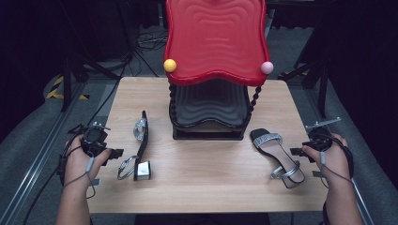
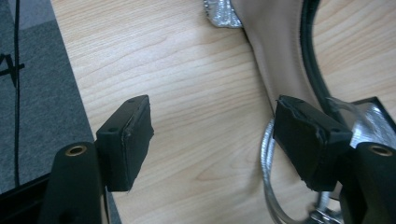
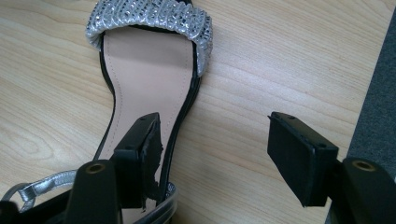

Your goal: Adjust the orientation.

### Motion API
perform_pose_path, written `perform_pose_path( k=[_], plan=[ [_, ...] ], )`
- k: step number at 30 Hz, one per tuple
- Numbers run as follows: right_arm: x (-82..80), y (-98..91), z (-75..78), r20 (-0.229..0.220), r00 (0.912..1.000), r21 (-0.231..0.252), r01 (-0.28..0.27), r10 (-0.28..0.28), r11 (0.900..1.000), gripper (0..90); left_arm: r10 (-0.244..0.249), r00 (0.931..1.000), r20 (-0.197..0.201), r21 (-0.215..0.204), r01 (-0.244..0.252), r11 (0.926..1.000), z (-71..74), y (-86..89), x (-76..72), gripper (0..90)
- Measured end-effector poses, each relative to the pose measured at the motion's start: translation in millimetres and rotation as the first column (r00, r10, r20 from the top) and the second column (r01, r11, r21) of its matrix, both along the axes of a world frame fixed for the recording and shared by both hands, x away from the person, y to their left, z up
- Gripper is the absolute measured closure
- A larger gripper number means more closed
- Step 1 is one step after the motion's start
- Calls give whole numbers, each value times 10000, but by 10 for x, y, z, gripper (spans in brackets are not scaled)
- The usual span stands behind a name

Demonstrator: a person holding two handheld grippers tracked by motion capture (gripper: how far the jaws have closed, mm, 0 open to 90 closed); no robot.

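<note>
Approaching two sandals from opposite table edges, you are holding both tools ready and unloaded. Your left gripper [image 1: 117, 153] is standing with its jaws spread and nothing pressed between them; the left sandal [image 1: 140, 145] is lying on its side just beyond the jaw tips, its block heel [image 2: 369, 116] sitting behind the far jaw and its silver ankle strap [image 2: 271, 186] looping beneath that jaw. Your right gripper [image 1: 295, 152] is likewise parted and gripping nothing; the right sandal [image 1: 277, 157] is resting sole-down just ahead of it, its insole [image 3: 144, 84] running away under one jaw towards the glittering toe band [image 3: 154, 16]. The other jaw is hovering over bare table [image 1: 211, 173].

For a sound pickup, you are probably best served by straddling a rigid part: bring the left jaws across the heel rather than the loose strap, which may slip or snag. On the right, shift sideways until the narrow waist of the sole is lying between both pads, then close. The red tiered rack [image 1: 216, 42] is standing well beyond both grippers, so keep each lift clear of its lower shelf.
</note>
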State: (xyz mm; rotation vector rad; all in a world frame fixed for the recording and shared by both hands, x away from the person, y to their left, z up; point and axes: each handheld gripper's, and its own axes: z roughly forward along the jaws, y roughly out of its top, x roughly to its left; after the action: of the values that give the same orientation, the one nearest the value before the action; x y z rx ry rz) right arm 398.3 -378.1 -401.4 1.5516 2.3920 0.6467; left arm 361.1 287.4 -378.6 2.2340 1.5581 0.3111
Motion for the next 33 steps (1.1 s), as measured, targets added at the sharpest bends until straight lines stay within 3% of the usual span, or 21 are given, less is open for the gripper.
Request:
perform_pose_path(
  k=[6,14,18,22,27,33],
  plan=[
    [-6,-49,24,57,9999,127,118,-119,9998,353,-322,9994,84,91,321,9994,117,-115,-79,287],
    [-1,-46,19,60,9999,214,123,-124,9997,345,-865,9959,-249,68,867,9962,157,-234,-136,288],
    [11,-31,1,-8,10000,208,97,-96,9997,340,-1421,9859,-889,169,1441,9894,147,-327,-163,284],
    [20,-11,-4,-22,10000,179,23,-23,9998,340,-1661,9833,-746,28,1667,9860,142,-347,-169,285],
    [45,33,6,2,10000,260,-91,91,9996,336,-1814,9762,-1186,155,1845,9827,88,-349,-198,286],
    [100,73,-3,-18,9997,291,-226,227,9993,331,-1933,9582,-2110,184,2016,9793,-107,-340,-181,285]
  ],
)
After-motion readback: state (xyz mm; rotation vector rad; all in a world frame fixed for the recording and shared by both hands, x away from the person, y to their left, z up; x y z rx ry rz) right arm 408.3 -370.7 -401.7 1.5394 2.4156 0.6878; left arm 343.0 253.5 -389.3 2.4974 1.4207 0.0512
